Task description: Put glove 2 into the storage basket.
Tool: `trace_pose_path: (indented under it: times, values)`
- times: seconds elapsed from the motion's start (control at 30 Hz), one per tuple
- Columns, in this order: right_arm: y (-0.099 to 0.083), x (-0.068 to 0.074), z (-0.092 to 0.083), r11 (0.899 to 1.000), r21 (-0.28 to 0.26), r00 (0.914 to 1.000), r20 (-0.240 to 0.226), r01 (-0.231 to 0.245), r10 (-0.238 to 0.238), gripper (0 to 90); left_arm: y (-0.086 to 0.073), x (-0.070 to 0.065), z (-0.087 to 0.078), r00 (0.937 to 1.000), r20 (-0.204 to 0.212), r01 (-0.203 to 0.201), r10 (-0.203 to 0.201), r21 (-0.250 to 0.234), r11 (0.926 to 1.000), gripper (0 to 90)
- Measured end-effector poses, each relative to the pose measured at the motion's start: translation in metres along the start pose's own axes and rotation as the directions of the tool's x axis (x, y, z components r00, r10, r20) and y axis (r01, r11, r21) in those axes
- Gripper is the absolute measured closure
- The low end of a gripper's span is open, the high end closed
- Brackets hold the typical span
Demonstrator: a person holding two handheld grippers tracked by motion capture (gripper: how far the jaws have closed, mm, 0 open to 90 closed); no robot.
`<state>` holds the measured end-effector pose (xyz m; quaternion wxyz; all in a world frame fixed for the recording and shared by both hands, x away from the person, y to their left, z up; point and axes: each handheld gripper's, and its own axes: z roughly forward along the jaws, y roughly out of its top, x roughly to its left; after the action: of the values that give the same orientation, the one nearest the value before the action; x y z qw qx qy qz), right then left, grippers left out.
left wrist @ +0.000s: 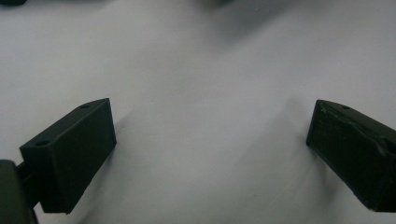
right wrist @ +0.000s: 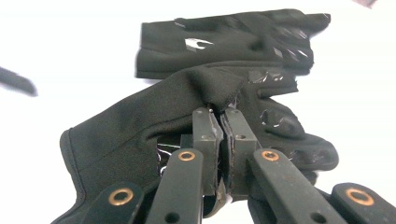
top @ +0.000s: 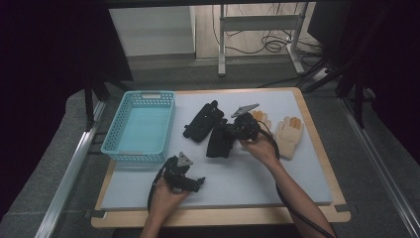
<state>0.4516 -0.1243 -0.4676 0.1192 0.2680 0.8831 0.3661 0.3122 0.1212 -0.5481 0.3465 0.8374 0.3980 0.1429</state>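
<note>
Two black gloves lie mid-table. The nearer black glove (top: 217, 144) (right wrist: 130, 126) has a fold of its fabric pinched between the jaws of my right gripper (top: 228, 133) (right wrist: 222, 114), which is shut on it, and the pinched part is pulled up. The other black glove (top: 202, 123) (right wrist: 224, 42) lies flat just beyond it. My left gripper (top: 198, 182) (left wrist: 210, 112) rests near the front edge of the mat. Its jaws stand wide open over bare mat with nothing between them.
A light blue plastic basket (top: 148, 94) stands at the left of the table with nothing in it. Two beige gloves (top: 288, 136) lie to the right of my right hand. A pale mat (top: 247, 183) covers the wooden tabletop.
</note>
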Motion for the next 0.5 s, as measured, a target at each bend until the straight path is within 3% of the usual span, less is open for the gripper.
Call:
trace_pose_path:
  times: [0.13, 0.27, 0.43, 0.5]
  values:
    - [-0.002, 0.024, -0.018, 0.998, -0.006, 0.9973, -0.042, 0.06, -0.06, 83.9, 0.0, 0.0, -0.001, 1.0, 0.001, 0.002, -0.002, -0.001, 1.0, 2.1]
    - [-0.022, 0.047, -0.023, 0.994, 0.025, 0.9927, -0.068, 0.102, -0.1, 83.0, -0.003, 0.001, -0.004, 1.0, 0.005, -0.004, 0.004, 0.002, 1.0, 3.9]
    - [-0.05, 0.058, -0.02, 0.994, 0.055, 0.9903, -0.104, 0.098, -0.092, 81.2, -0.012, 0.009, -0.013, 0.9999, -0.015, 0.005, -0.005, 0.011, 0.9999, 2.6]
    - [-0.057, 0.059, -0.019, 0.994, 0.063, 0.9899, -0.113, 0.093, -0.085, 76.4, -0.015, 0.012, -0.015, 0.9997, -0.012, 0.02, -0.02, 0.005, 0.9998, 1.6]
